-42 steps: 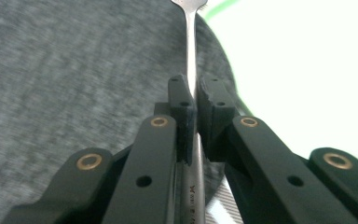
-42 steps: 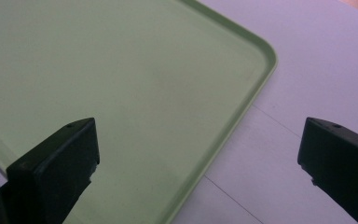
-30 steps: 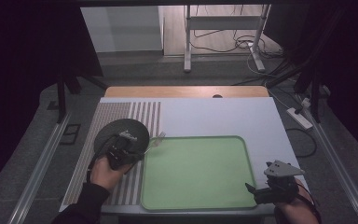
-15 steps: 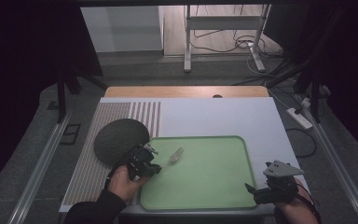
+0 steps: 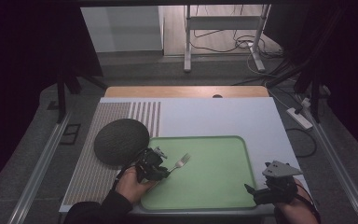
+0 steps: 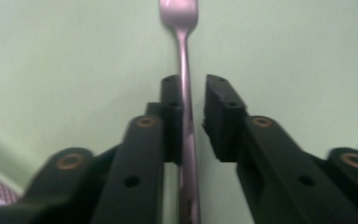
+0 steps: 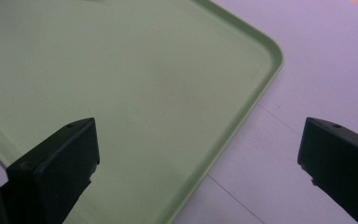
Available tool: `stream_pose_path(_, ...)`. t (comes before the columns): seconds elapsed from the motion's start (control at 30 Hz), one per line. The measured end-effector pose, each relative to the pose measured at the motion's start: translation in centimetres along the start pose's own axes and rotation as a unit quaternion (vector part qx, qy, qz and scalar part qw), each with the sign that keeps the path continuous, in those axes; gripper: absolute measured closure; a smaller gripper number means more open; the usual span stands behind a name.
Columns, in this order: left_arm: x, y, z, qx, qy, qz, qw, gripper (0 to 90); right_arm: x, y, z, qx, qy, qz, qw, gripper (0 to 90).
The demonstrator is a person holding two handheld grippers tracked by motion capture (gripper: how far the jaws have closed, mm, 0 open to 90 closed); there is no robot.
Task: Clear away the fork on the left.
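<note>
- My left gripper (image 5: 162, 169) sits at the tray's 9 o'clock edge, my left hand (image 5: 131, 183) wrapped round its back, dark sleeve running off toward 6 o'clock; the nose points toward 2 o'clock in the high view.
- Its jaws stand narrowly parted around a fork (image 5: 180, 163): in the left gripper view the handle (image 6: 186, 140) runs up between the black pads, lying against the left pad with a slim gap to the right one. I cannot tell whether it is truly pinched.
- The fork is slim, shiny metal, its tines toward 2 o'clock over the tray floor; whether it rests on the tray or is lifted, I cannot tell.
- The tray (image 5: 223, 196) is pale green, smooth, matte, rectangular with rounded corners and a low raised rim (image 7: 256, 95).
- My right gripper (image 5: 261, 193) rests at the tray's 5 o'clock corner, grey three-cornered plate on top, hand beneath at the bottom edge. Its jaws are spread wide with nothing between them, pointing across the tray's corner.
- A dark, round, rough-textured dome (image 5: 121, 141) lies at the tray's 10 o'clock, just beside it, on a mat (image 5: 102, 116) of fine brown-and-white stripes.
- The table (image 5: 214, 116) is smooth and pale, with a wooden strip at its 12 o'clock edge.
</note>
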State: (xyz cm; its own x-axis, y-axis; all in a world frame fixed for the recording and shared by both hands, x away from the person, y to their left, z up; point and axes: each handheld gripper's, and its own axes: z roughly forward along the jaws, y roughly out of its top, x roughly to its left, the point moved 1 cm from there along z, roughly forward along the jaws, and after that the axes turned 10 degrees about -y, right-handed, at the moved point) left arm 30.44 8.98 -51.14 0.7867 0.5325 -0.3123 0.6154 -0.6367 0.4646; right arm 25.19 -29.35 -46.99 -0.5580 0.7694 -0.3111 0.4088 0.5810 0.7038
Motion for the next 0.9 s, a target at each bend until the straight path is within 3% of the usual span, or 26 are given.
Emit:
stream_pose_path(0.1,-0.4,1.2,0.7,0.01,-0.006,0.02,0.9997,88.4,0.0,0.0,0.0,0.001,0.0,0.0,1.0,0.0)
stream_pose_path(0.23,-0.5,2.5,1.8,0.022,-0.003,0.033,0.9992,88.5,0.0,0.0,0.0,0.001,0.001,0.0,1.0,0.0)
stream_pose_path(0.33,-0.2,2.8,2.2,0.025,-0.003,0.032,0.9992,88.5,0.0,0.0,0.0,0.0,0.001,0.001,1.0,0.0)
stream_pose_path(0.43,0.4,2.7,2.3,0.024,-0.009,0.022,0.9994,88.5,0.0,0.0,0.0,0.0,0.001,-0.002,1.0,0.0)
stream_pose_path(0.77,2.8,1.5,0.8,0.021,0.017,-0.017,0.9995,88.5,0.1,0.0,0.0,-0.003,0.002,-0.002,1.0,0.0)
stream_pose_path(0.9,3.9,0.8,0.1,0.013,0.009,-0.035,0.9993,88.5,0.1,0.0,0.0,-0.003,0.001,-0.002,1.0,0.0)
